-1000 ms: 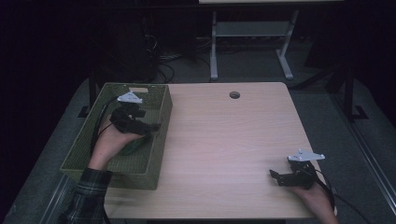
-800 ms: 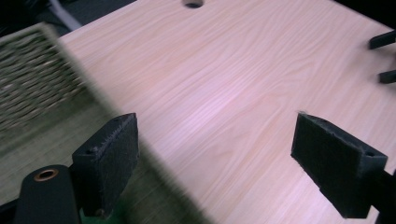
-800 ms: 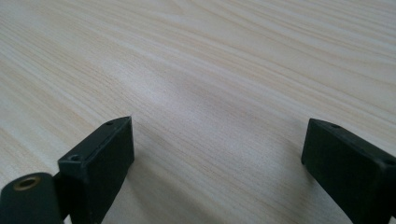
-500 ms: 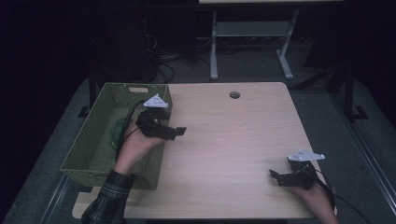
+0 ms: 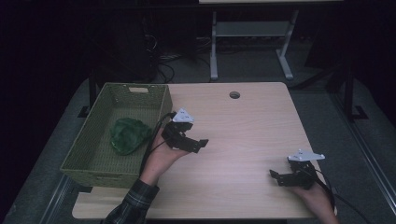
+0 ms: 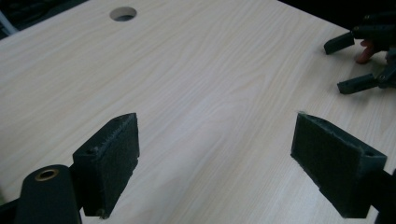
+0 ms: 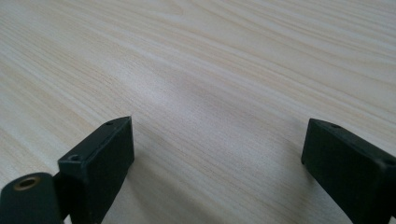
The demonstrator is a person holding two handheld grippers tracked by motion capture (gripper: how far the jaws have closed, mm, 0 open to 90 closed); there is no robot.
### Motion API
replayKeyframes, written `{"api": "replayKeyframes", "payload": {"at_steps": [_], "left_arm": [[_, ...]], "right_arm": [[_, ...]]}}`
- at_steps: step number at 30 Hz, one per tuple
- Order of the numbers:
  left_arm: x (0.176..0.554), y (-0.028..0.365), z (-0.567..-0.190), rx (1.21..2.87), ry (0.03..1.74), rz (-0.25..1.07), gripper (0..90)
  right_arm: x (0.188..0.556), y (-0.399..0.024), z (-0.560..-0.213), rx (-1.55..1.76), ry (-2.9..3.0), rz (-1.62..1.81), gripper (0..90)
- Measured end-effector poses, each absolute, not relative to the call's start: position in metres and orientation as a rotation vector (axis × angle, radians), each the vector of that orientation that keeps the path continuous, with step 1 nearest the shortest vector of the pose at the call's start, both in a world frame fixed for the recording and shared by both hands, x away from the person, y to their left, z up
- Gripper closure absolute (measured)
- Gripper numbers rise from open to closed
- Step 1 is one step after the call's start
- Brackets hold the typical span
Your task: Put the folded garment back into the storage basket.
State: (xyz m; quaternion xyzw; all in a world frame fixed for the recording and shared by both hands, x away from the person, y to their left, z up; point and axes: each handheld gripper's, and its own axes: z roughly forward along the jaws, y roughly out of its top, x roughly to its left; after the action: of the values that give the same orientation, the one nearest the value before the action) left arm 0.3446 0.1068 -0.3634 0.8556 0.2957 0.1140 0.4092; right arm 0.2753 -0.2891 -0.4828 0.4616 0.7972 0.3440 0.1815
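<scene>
Pale wood table [image 5: 247,140] stretches under both tools. Nearest the person, the right gripper [image 5: 280,177] rests at the front right, jaws spread on nothing, just as it did a second ago. Farther in, the left gripper [image 5: 198,144] has swung out of the green basket [image 5: 93,161] onto bare tabletop, jaws wide and empty. A dark green cloth [image 5: 127,135] now lies in the basket, behind and left of those jaws, well apart; I judge the drop done.
</scene>
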Motion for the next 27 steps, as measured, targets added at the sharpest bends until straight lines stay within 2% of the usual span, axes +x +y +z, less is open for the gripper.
{"api": "replayKeyframes", "payload": {"at_steps": [10, 27], "left_arm": [[0.342, 0.087, -0.401, 2.201, 0.749, 0.273, 14.7], [0.339, 0.084, -0.454, 2.246, 0.784, 0.314, 14.7]], "right_arm": [[0.275, -0.289, -0.483, 1.303, 2.252, 0.971, 9.0], [0.275, -0.289, -0.483, 1.303, 2.251, 0.972, 9.0]]}}
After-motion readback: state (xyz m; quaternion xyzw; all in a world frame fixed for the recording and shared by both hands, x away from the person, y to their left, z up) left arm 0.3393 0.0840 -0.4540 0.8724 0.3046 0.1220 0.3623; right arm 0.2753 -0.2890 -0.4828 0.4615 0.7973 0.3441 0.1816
